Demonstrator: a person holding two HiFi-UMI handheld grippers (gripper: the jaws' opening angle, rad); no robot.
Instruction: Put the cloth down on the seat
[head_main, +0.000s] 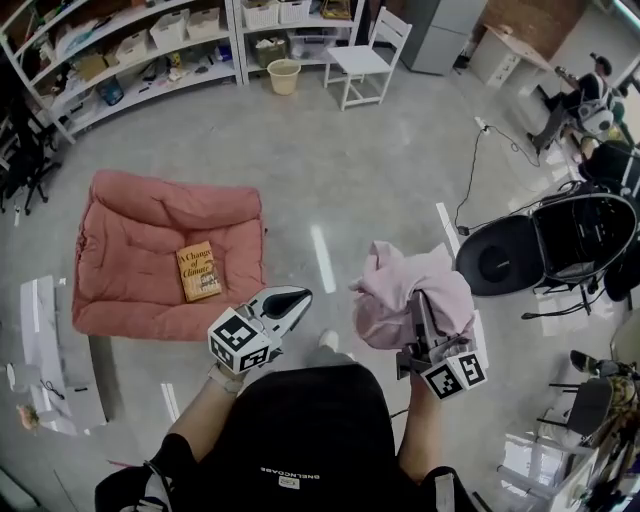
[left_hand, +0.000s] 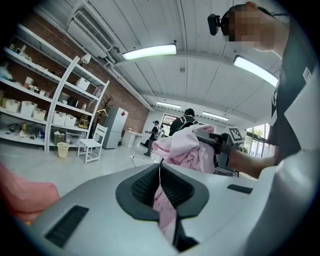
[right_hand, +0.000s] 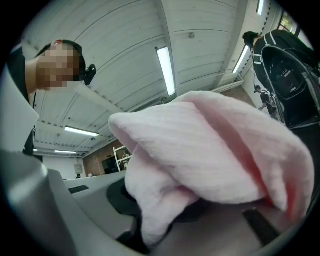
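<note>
A bunched pink cloth (head_main: 395, 285) is held up above the floor, and my right gripper (head_main: 418, 308) is shut on it from below. In the right gripper view the cloth (right_hand: 210, 145) drapes over the jaws and hides the fingertips. My left gripper (head_main: 295, 297) is shut and holds nothing, a short way left of the cloth and pointing toward it. The left gripper view looks past its closed jaws at the cloth (left_hand: 185, 145) in the other gripper. A pink floor cushion (head_main: 140, 215) lies to the left. A white chair (head_main: 365, 60) stands far ahead.
A tan book (head_main: 199, 271) lies on the cushion. Shelving with bins (head_main: 130, 50) and a yellow bucket (head_main: 284, 75) line the far wall. A black round chair (head_main: 560, 245) and cables are on the right. A white bench (head_main: 40, 330) sits at the left.
</note>
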